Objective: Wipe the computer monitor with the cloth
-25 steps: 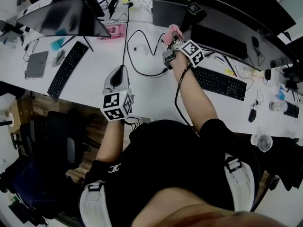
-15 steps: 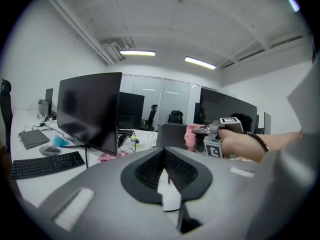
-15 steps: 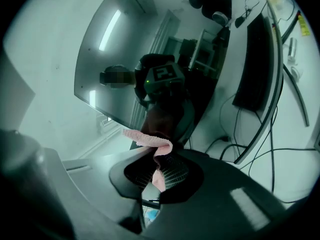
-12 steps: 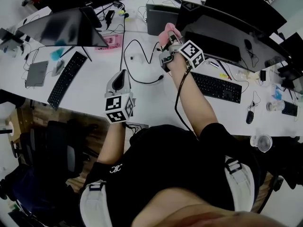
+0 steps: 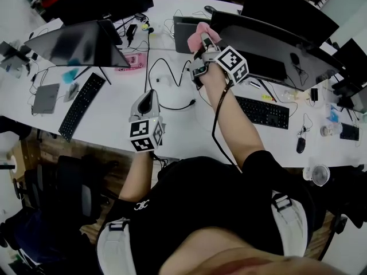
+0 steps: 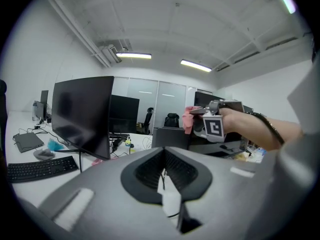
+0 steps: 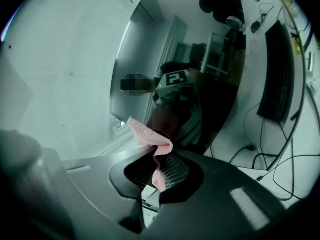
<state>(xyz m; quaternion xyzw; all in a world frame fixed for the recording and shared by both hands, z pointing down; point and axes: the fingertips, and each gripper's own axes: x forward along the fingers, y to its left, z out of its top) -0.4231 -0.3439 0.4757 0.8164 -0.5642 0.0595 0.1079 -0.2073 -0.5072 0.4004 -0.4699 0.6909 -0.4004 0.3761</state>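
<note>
My right gripper (image 5: 204,46) is shut on a pink cloth (image 5: 200,33), held up at the left end of the wide dark monitor (image 5: 275,36). In the right gripper view the cloth (image 7: 150,134) sticks out from between the jaws, close to the glossy screen (image 7: 220,69), which reflects the person and a gripper cube. I cannot tell if cloth and screen touch. My left gripper (image 5: 147,96) hovers low over the white desk (image 5: 172,125), shut with nothing in it. The left gripper view looks across at the right gripper (image 6: 202,113) and the cloth (image 6: 188,119).
A second monitor (image 5: 77,42) stands at the left with a black keyboard (image 5: 82,105) before it. Another keyboard (image 5: 262,112) lies under the wide monitor. Black cables (image 5: 166,87) loop over the desk's middle. A mouse (image 5: 300,145) and a small fan (image 5: 319,173) sit at the right.
My right gripper has carried the cloth upward and farther along the wide monitor's left end. The left gripper has stayed over the desk, shifting only a little.
</note>
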